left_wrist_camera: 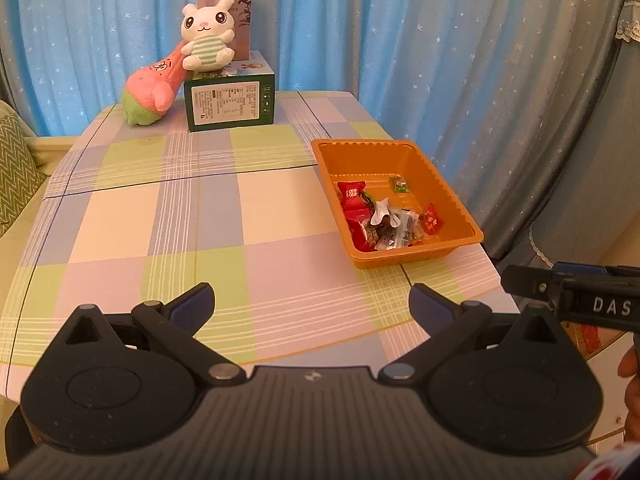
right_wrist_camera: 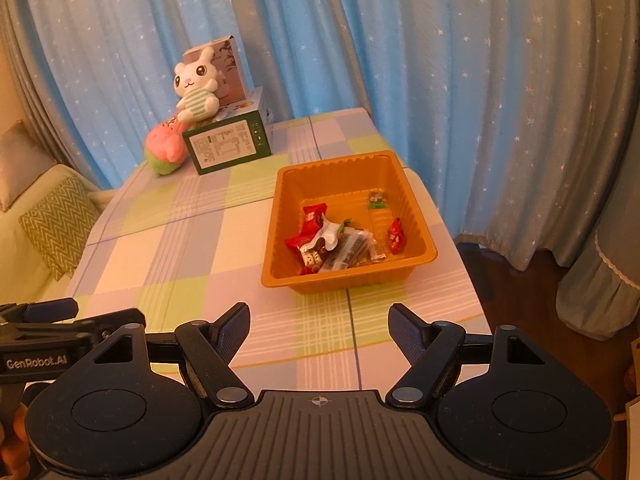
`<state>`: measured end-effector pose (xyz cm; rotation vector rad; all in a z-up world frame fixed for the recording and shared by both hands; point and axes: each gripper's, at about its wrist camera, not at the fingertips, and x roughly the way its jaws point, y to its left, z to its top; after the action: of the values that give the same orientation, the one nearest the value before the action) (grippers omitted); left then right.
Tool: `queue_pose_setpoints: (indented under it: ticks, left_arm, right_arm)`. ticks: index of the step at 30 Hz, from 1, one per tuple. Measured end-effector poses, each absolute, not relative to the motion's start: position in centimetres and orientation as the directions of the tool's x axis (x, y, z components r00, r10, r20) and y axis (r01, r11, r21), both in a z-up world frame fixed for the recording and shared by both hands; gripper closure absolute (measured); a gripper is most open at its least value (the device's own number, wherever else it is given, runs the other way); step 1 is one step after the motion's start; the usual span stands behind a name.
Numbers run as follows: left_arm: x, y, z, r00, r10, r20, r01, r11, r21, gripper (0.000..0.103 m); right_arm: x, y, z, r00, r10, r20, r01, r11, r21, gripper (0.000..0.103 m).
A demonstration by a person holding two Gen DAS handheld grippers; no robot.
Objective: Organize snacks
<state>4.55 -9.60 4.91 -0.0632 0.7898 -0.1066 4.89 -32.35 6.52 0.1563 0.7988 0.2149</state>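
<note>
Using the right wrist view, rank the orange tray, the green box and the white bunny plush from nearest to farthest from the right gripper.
From the right gripper:
1. Orange tray, just ahead, holding wrapped snacks.
2. Green box, far left of the table.
3. White bunny plush, seated on top of that box, slightly farther back.

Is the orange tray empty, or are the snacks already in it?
Not empty: the orange tray holds a small pile of wrapped snacks toward its near end; the far end is bare.

Warm, dim indoor light, soft shadows only, slight overall blur, strong fisheye bending with dark vignette at the frame corners.
</note>
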Motion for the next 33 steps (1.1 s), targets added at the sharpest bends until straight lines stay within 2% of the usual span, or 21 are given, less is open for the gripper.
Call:
queue_pose_setpoints:
  ticks: [33]
  left_arm:
    - [4.2,-9.2,5.5,0.721,-0.105,-0.685,0.054,0.994,-0.095,0.0]
  right_arm:
    - [4.7,-31.2,6.9,0.675,0.259,-0.691,-0.149,0.965,0.216,0.027]
